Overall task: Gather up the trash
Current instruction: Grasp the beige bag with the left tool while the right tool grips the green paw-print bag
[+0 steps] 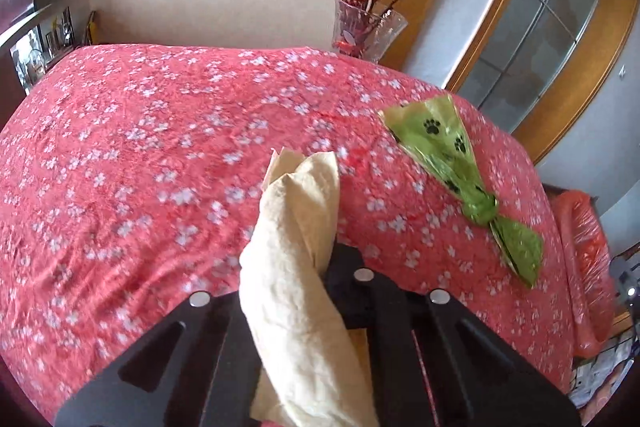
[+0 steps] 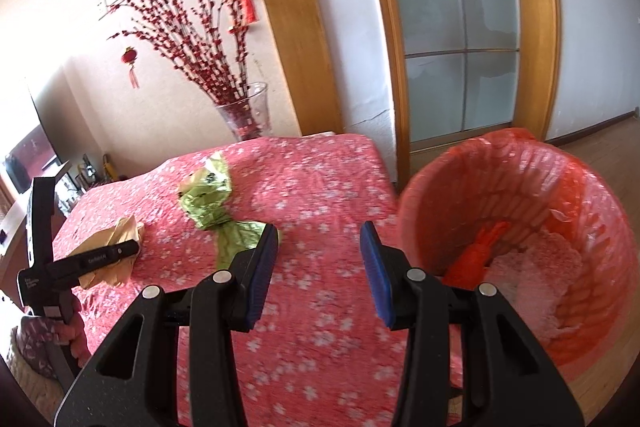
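My left gripper (image 1: pixel 316 267) is shut on a crumpled beige paper napkin (image 1: pixel 296 251) and holds it just above the pink flowered tablecloth (image 1: pixel 140 167). The right wrist view shows the same gripper (image 2: pixel 132 249) with the napkin (image 2: pixel 120 239) at the table's left. A knotted green bag with black paw prints (image 1: pixel 460 167) lies on the cloth to the right of it, also seen in the right wrist view (image 2: pixel 212 203). My right gripper (image 2: pixel 320 267) is open and empty above the table's right side, beside the bin (image 2: pixel 520 227) lined with an orange bag.
A glass vase (image 2: pixel 246 111) with red-berry branches stands at the table's far edge, also in the left wrist view (image 1: pixel 364 31). The bin holds pale paper and an orange scrap (image 2: pixel 476 255). A wooden door frame with frosted glass (image 2: pixel 460 47) is behind it.
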The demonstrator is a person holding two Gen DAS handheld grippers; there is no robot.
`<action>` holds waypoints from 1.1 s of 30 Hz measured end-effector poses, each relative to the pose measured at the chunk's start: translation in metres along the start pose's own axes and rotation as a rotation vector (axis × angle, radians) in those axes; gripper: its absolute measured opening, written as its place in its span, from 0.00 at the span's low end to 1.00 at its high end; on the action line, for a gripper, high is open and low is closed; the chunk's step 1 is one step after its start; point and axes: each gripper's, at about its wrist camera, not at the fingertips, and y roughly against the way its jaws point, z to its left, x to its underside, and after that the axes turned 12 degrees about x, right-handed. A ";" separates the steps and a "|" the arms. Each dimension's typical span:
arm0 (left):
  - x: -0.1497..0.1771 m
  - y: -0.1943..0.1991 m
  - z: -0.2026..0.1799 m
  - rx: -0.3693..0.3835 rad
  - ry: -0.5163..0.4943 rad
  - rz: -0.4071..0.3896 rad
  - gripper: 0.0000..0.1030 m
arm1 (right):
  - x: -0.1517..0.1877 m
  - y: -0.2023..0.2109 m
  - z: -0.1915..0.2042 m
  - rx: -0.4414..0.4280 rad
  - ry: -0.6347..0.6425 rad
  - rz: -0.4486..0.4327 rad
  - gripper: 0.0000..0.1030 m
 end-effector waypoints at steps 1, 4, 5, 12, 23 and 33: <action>-0.002 0.002 0.004 0.010 0.009 -0.004 0.06 | -0.001 -0.003 0.006 -0.011 0.006 0.003 0.43; -0.006 0.008 0.015 0.015 0.022 -0.023 0.06 | -0.003 -0.011 0.019 -0.031 0.020 0.015 0.43; -0.008 0.011 0.018 0.013 0.026 -0.030 0.06 | -0.004 -0.016 0.025 -0.044 0.025 0.024 0.43; -0.020 0.027 0.036 0.010 0.038 -0.072 0.06 | -0.010 -0.049 0.064 -0.122 0.055 0.082 0.43; -0.030 0.048 0.052 0.012 0.049 -0.112 0.06 | -0.007 -0.098 0.126 -0.138 0.163 0.177 0.43; -0.026 0.056 0.040 0.046 0.036 -0.114 0.06 | -0.004 -0.098 0.098 -0.101 0.112 0.223 0.04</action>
